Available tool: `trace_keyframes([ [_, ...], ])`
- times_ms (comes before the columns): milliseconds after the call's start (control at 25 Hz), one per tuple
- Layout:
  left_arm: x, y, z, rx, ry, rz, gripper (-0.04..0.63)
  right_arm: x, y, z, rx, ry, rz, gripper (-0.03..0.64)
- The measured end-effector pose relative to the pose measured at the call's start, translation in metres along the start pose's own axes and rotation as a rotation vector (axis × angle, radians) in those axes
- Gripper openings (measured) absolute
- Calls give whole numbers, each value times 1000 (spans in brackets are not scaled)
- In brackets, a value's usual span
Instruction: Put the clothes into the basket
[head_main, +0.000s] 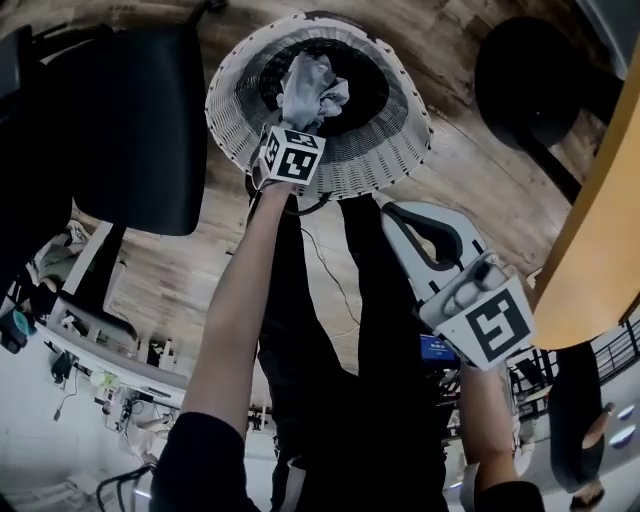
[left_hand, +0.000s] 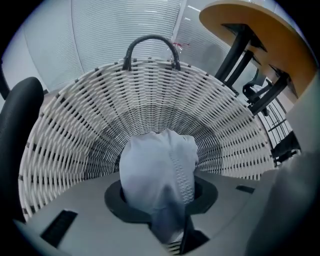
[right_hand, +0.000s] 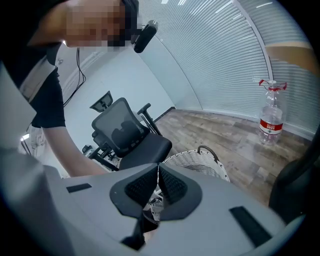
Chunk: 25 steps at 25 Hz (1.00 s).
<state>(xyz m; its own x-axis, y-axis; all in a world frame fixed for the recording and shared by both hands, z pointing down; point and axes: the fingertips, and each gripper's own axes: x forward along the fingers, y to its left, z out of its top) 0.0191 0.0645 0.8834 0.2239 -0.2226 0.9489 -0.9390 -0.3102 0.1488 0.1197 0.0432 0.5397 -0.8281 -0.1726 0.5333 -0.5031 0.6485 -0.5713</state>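
A white wicker basket (head_main: 375, 150) with a dark handle (left_hand: 150, 42) stands on the wooden floor below me. My left gripper (head_main: 290, 122) points steeply down over its mouth, shut on a bunched pale grey cloth (head_main: 312, 90). In the left gripper view the cloth (left_hand: 160, 170) bulges out between the jaws, with the basket's woven wall (left_hand: 100, 115) right behind it. My right gripper (head_main: 392, 207) hangs to the right of the basket, outside the rim. Its dark pads (right_hand: 172, 185) meet, and the right gripper (right_hand: 158, 172) holds nothing. The basket (right_hand: 200, 162) shows beyond it.
A black office chair (head_main: 140, 120) stands left of the basket and a dark round seat (head_main: 535, 70) sits at the upper right. A wooden table edge (head_main: 600, 220) runs along the right. A water bottle (right_hand: 271, 117) stands on the floor by the blinds.
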Motion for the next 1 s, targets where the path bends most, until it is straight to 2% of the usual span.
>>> trace_keyframes([
  [320,65,25,-14,-64,52,-5,147,17,-24,-33,5,20,6,17],
  [640,115,48,-21,-52,114,28,150,29,-37,-58,53,64,-62,17],
  [800,128,53,-15,-55,105,42,116,27,-37,-72,69,77,-71,17],
  [1000,142,59,-13,-40,114,47,114,34,-44,-80,92,84,-94,17],
])
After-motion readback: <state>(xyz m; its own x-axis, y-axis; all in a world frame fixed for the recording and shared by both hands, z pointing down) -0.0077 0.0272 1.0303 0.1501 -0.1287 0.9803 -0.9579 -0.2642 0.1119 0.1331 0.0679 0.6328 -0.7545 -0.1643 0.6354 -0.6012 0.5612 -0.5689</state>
